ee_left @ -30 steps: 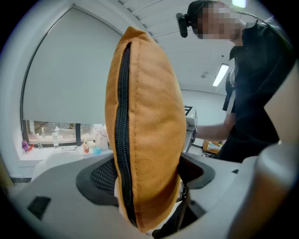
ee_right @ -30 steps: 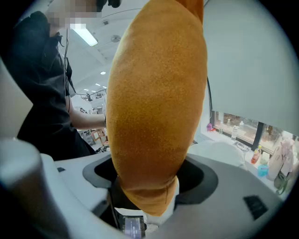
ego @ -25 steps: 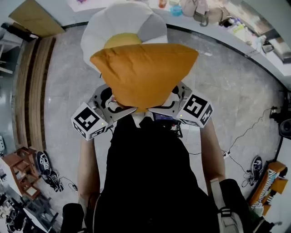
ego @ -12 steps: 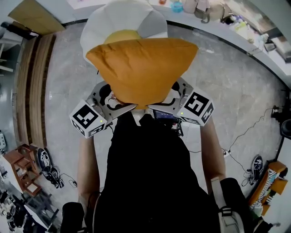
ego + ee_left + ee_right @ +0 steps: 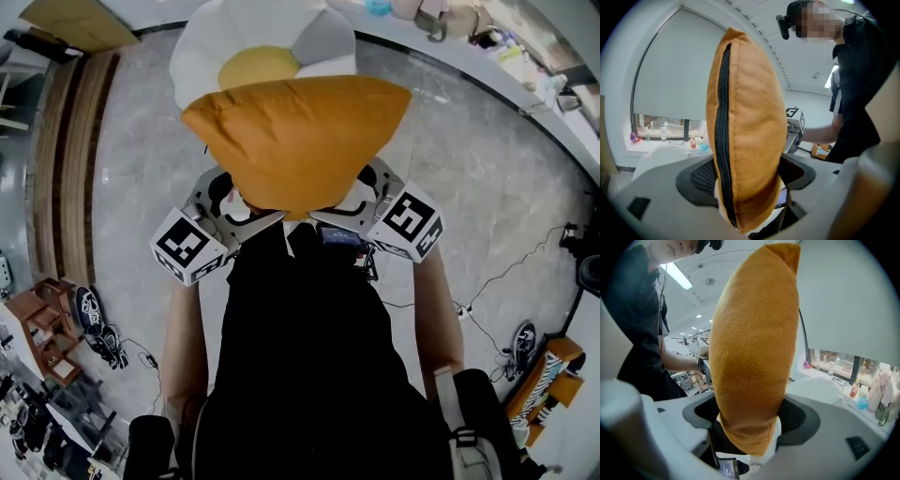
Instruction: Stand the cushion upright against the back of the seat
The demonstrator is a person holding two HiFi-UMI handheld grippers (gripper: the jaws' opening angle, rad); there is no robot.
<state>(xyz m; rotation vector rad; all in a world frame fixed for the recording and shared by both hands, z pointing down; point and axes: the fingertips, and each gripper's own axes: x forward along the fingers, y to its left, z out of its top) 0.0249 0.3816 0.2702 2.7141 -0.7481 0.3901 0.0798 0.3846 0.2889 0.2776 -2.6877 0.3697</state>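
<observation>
Change since earlier: over the last second the cushion [image 5: 291, 141] has slipped a little lower against the seat [image 5: 234, 37] in the head view. More of the seat's yellow centre [image 5: 258, 66] now shows above the cushion's top edge. Both grippers sit much where they were.
Cushion: orange and plump, held in the air in front of the person's chest, above the grey floor [image 5: 469, 187]. Both gripper views show it standing on end. It appears not yet to rest on the seat.
Seat: white and rounded, with a yellow centre and a grey patch. It lies beyond the cushion and is partly hidden by it.
Left gripper [image 5: 747, 185]: jaws drawn in to a narrow gap and clamped on the cushion's lower end, with the black zip [image 5: 723, 140] facing its camera.
Right gripper [image 5: 750, 425]: likewise pinching the lower end, from the plain fabric side and close beside the other gripper.
Step in hand: judged to be carrying the cushion to the seat.
Doing it well: keep both grips level so the cushion stays vertical. Set its bottom edge down first, then lean the top against the back. Let go only once it stands alone, since soft stuffing may slump.
</observation>
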